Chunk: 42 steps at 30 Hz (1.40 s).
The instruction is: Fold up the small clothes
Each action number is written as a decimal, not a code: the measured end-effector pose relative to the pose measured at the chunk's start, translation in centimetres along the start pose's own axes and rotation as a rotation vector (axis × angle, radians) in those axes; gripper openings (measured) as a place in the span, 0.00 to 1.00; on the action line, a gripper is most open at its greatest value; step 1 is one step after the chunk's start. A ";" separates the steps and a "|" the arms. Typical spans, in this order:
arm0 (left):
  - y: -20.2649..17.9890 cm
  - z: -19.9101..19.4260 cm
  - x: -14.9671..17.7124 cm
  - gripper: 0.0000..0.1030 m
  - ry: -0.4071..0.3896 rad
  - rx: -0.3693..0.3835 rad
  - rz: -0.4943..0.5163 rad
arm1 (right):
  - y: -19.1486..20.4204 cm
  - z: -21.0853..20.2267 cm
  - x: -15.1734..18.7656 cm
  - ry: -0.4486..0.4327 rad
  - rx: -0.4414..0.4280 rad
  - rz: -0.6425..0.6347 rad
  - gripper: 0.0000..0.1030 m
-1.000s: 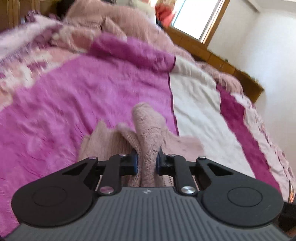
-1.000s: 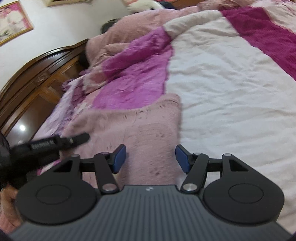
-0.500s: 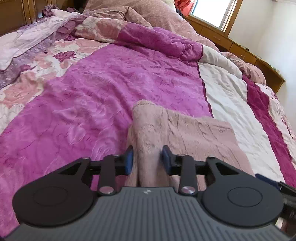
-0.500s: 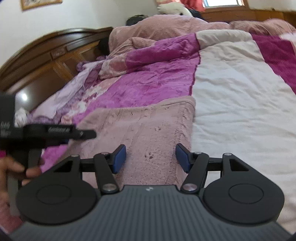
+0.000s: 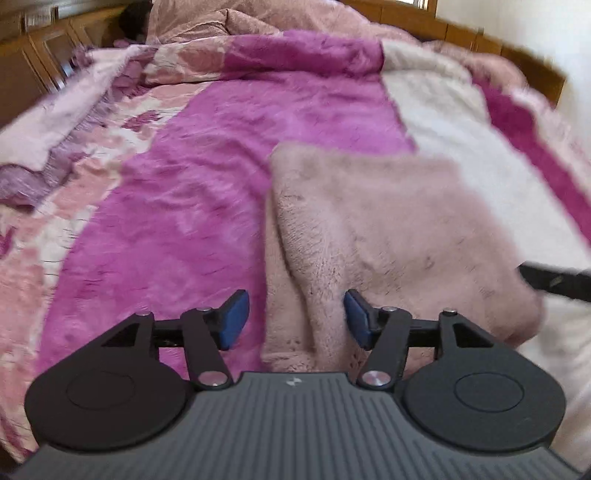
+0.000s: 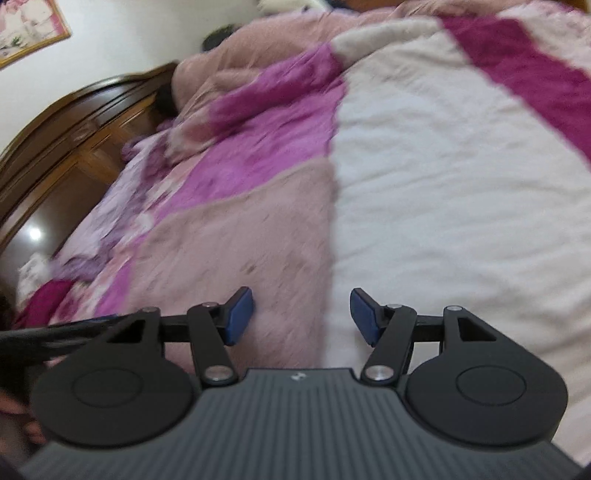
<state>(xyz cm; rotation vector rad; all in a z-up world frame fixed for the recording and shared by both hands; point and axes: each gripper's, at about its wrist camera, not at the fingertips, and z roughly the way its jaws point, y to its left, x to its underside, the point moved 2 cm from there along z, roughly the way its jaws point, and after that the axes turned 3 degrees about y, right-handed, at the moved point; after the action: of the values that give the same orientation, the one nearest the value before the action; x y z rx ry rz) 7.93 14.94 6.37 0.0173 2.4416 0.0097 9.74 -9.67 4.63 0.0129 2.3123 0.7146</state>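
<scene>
A small dusty-pink fuzzy garment [image 5: 388,229] lies folded on the bed, across the seam between the magenta and the cream panels of the bedspread. My left gripper [image 5: 295,319] hovers over its near left edge; its jaws are opening and a fold of the garment lies between them, clear of the blue pads. In the right wrist view the same garment [image 6: 240,243] lies flat, and my right gripper [image 6: 301,315] stands open above its right edge, gripping nothing. The tip of the right gripper [image 5: 554,280] shows at the right edge of the left wrist view.
The magenta, floral and cream bedspread [image 5: 184,192] covers the bed. A heap of pink bedding [image 6: 258,59] lies at the head end by the dark wooden headboard [image 6: 74,122]. A framed picture [image 6: 29,26] hangs on the white wall. The left gripper's body [image 6: 55,336] reaches in at lower left.
The left gripper was shut on a raised fold of the pink garment; it has opened and let the fold drop flat. Both views have swung; the right gripper stays open.
</scene>
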 end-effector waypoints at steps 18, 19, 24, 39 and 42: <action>1.9 -1.0 -0.8 0.72 0.027 0.107 -0.082 | 1.1 -2.0 -0.7 -0.026 -0.003 -0.091 0.67; 1.8 -1.2 -1.0 0.72 0.027 0.126 -0.089 | 0.8 -2.1 -1.1 -0.039 -0.007 -0.081 0.71; 2.0 0.1 -1.6 0.73 0.072 0.148 -0.172 | -0.7 -1.1 -2.1 -0.014 -0.003 -0.004 0.71; 2.2 2.8 -2.0 0.79 0.103 0.162 -0.204 | -1.9 3.4 -2.8 0.124 -0.093 0.059 0.73; 2.3 3.2 -1.9 0.80 0.102 0.176 -0.213 | -2.1 4.2 -2.6 0.138 -0.102 0.072 0.73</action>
<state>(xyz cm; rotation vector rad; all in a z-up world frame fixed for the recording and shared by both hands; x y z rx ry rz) 11.45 17.23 5.19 -0.1680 2.5265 -0.3059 14.74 -9.96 2.74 0.0004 2.4137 0.8941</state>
